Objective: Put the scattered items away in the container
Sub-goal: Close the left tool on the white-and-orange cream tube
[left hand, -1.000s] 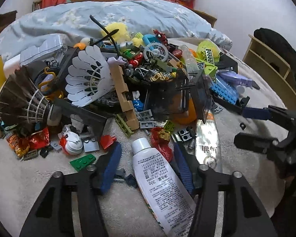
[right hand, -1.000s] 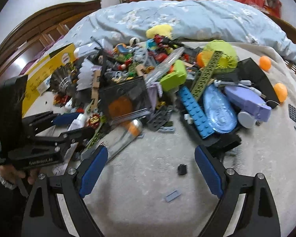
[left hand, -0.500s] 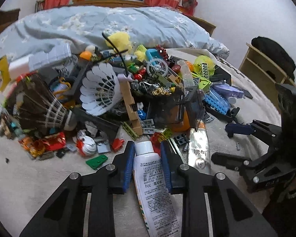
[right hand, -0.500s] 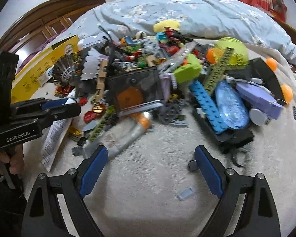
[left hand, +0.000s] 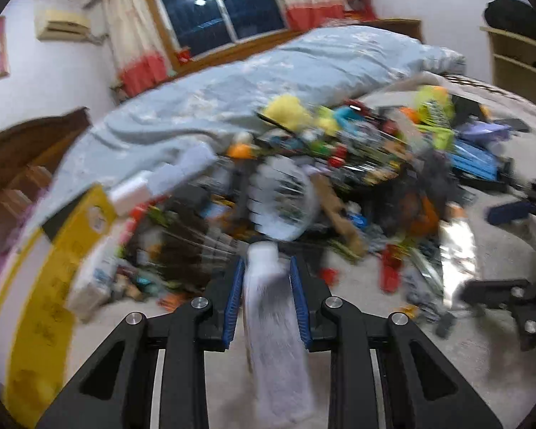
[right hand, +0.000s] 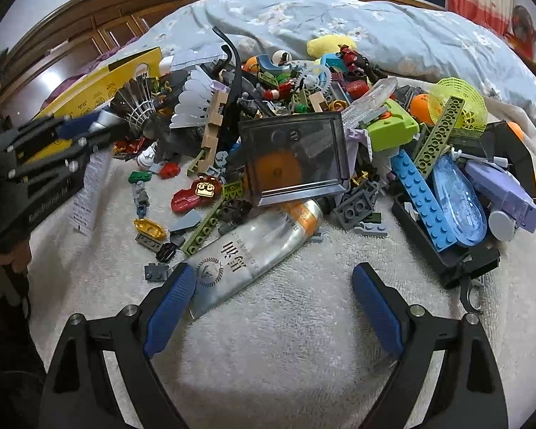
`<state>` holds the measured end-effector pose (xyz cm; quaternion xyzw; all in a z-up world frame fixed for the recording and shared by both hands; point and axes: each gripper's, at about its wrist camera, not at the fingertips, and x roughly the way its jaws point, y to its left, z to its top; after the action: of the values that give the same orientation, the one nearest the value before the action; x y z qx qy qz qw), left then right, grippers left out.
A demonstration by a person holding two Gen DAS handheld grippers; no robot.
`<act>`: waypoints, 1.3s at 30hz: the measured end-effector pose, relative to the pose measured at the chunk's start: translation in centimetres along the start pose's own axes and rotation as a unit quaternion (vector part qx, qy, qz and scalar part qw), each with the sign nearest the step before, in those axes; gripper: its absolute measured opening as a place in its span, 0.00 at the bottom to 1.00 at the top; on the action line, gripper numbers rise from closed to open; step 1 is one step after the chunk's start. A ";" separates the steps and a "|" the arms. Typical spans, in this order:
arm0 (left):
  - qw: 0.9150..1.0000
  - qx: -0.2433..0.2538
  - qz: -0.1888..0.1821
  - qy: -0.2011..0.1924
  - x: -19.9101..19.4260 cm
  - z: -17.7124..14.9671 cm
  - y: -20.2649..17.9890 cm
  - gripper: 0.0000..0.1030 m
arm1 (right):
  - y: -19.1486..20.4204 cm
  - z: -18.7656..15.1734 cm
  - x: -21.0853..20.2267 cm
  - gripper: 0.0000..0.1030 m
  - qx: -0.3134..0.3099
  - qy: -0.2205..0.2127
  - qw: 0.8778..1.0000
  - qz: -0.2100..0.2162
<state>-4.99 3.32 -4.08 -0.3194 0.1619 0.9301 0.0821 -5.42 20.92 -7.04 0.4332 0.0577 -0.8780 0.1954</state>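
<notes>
While my left tool [left hand: 264, 298] clamps the white tube [left hand: 273, 339], lifted clear of the bed [right hand: 286, 339], my right tool [right hand: 273, 302] gapes beside the silver tube [right hand: 253, 250]. Next: carry to container, unidentified.

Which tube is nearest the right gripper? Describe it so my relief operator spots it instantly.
Start at the smoky transparent plastic box at the middle of the toy pile on the pale towel. Just below it lies a silver squeeze tube, its flat end by the open right gripper. Alone among the bricks, it has an orange band and black Chinese characters.
</notes>
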 end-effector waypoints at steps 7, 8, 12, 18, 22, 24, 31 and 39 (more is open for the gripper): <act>0.975 -0.080 -0.210 -0.002 -1.8 -0.5 1.4 0.42 | -0.2 0.1 0.0 0.88 0.005 -0.001 1.000 0.002; 0.977 -0.078 -0.199 -0.005 -2.1 -0.6 1.6 0.42 | -0.2 0.1 0.1 0.88 0.005 -0.001 1.000 0.001; 0.986 -0.086 -0.145 0.012 -1.8 -1.8 4.1 0.43 | -0.1 0.2 0.1 0.88 0.005 -0.001 1.000 -0.001; 0.980 -0.108 -0.164 0.029 -2.0 -4.6 4.7 0.43 | 0.1 0.1 0.4 0.88 0.004 0.000 1.000 -0.005; 0.981 -0.089 -0.168 0.024 -3.2 -5.6 2.4 0.54 | 0.4 0.2 0.7 0.88 0.001 0.000 1.000 -0.007; 0.983 -0.089 -0.160 0.027 -3.4 -6.0 1.6 0.60 | 0.6 0.2 0.8 0.88 -0.003 0.001 1.000 -0.009; 0.985 -0.069 -0.154 0.036 -2.8 -6.8 -0.6 0.73 | 0.5 0.3 1.0 0.88 -0.004 0.003 1.000 -0.005; 0.983 -0.087 -0.157 0.041 -2.1 -6.6 0.2 0.39 | 0.5 0.3 1.1 0.88 -0.007 0.004 1.000 -0.002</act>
<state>0.36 0.70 -7.64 -0.3849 0.0314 0.9022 0.1921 -6.00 20.06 -7.66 0.4355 0.0657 -0.8760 0.1964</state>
